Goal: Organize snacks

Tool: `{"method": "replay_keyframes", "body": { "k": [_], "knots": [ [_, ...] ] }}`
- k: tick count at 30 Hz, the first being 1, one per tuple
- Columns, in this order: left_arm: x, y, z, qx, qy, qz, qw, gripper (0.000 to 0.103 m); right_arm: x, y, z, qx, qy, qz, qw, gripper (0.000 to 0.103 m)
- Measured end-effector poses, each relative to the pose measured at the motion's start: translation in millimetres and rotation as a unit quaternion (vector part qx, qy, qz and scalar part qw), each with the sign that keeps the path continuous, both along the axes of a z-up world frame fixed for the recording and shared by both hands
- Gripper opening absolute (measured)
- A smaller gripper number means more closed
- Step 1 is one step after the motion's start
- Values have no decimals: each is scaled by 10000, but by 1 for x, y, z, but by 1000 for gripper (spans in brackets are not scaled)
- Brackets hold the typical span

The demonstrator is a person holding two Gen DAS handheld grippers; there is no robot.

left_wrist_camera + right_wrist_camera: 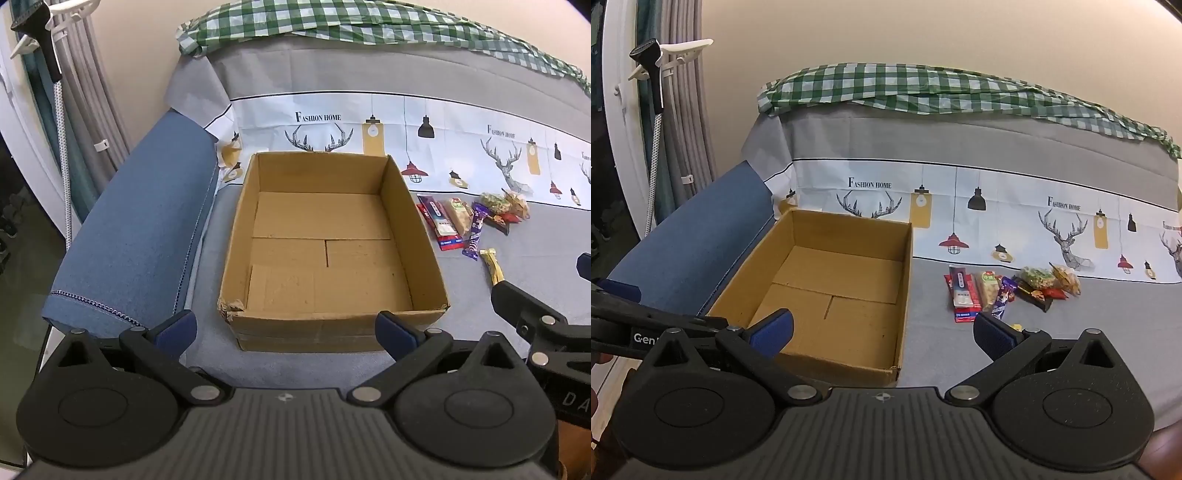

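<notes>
An open, empty cardboard box [325, 236] stands on a grey sofa seat; it also shows in the right wrist view [831, 291]. Several wrapped snacks [469, 221] lie in a row to its right, also in the right wrist view [1004, 291]. A gold-wrapped bar [491, 264] lies nearest the front. My left gripper [284, 332] is open and empty at the box's near wall. My right gripper [882, 334] is open and empty, in front of the box's right corner and the snacks. Its fingers [524, 306] show at the left view's right edge.
A blue sofa armrest [140, 236] runs along the box's left side. A printed cover [406, 125] and a green checked cloth [332, 22] drape the backrest. A garment steamer [55, 92] and curtains stand at far left.
</notes>
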State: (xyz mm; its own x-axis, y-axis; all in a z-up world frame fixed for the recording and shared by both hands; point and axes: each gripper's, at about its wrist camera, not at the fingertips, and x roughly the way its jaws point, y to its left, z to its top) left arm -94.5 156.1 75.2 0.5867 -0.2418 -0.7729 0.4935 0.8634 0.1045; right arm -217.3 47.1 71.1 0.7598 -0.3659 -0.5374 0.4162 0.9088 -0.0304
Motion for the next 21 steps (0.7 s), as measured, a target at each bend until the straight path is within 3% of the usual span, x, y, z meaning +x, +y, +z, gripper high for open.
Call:
{"method": "replay_keyframes", "body": {
  "k": [21],
  "knots": [
    [-5,5,-7,12,17,19,10000,103,0,-1,-3,21,5,29,10000,103]
  ]
}}
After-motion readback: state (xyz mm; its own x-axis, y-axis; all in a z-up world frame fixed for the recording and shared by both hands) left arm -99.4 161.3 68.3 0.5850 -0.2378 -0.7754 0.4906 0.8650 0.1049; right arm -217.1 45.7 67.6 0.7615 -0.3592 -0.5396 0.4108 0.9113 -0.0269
